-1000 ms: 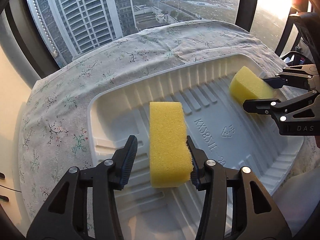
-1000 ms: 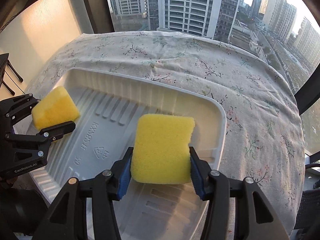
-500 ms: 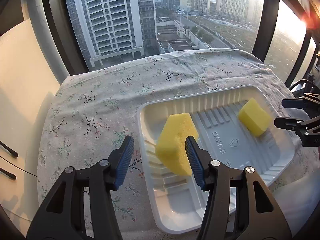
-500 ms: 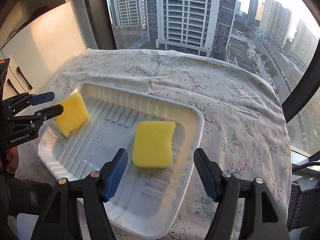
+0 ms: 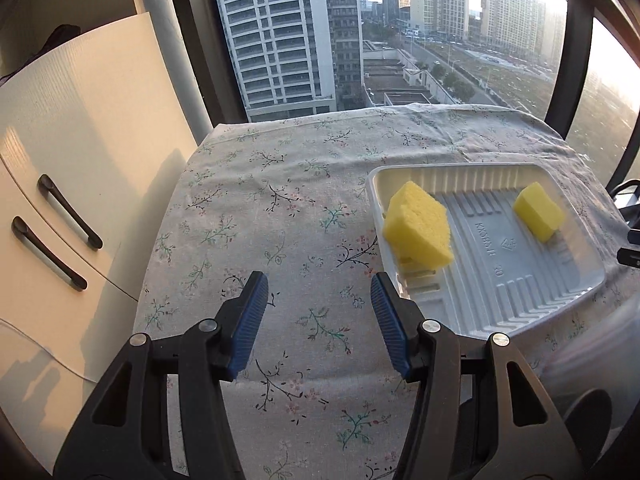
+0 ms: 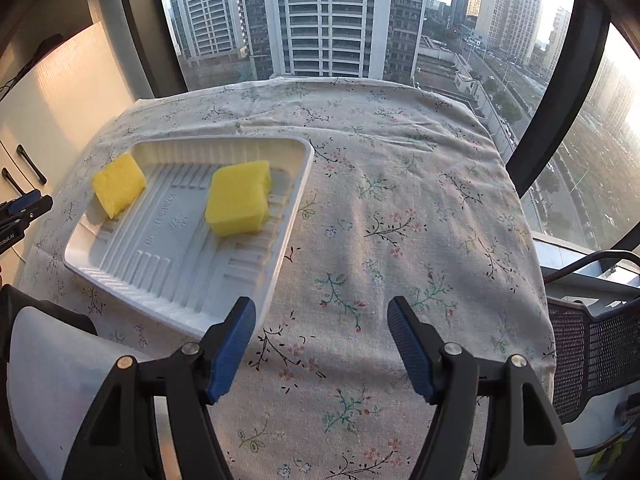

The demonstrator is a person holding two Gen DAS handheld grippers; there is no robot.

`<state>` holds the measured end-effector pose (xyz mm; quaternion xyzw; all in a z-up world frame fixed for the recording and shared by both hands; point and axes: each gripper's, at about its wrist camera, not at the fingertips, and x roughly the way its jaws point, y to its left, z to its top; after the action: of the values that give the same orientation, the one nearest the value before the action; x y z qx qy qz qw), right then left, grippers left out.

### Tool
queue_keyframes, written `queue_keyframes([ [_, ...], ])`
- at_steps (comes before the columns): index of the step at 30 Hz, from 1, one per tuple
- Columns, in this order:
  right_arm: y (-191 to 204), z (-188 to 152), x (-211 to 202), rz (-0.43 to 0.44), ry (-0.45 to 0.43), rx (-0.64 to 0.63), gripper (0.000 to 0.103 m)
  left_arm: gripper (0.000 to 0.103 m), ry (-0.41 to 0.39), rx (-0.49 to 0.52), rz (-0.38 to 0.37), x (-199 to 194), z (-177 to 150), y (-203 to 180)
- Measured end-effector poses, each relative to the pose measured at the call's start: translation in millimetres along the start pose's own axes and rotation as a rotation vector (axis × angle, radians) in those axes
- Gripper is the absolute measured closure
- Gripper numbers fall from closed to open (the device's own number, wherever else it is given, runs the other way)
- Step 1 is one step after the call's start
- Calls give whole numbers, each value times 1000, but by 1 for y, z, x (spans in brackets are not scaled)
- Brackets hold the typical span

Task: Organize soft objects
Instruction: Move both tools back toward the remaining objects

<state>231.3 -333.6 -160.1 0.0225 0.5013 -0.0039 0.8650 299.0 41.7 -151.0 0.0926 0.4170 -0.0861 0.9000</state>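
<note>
yellow sponges, two: one tilted against the tray wall at its left end, other at the right end. both tongs, left and right, spread wide and released, holding nothing, well apart from the tray. best to nudge the tilted one flat. moulded on tray floor: "20", rest unclear.

A high-rise home room: a table in a floral cloth stands against a window at 12 o'clock overlooking towers, with white cabinets at 9 o'clock.
</note>
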Motion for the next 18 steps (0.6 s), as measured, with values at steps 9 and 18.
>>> queue_keyframes([
  [9, -26, -64, -29, -25, 19, 67, 32, 51, 16, -48, 26, -37, -64, 20],
  [18, -33, -143, -54, -39, 51, 107, 32, 51, 77, -85, 35, -65, -145, 24],
])
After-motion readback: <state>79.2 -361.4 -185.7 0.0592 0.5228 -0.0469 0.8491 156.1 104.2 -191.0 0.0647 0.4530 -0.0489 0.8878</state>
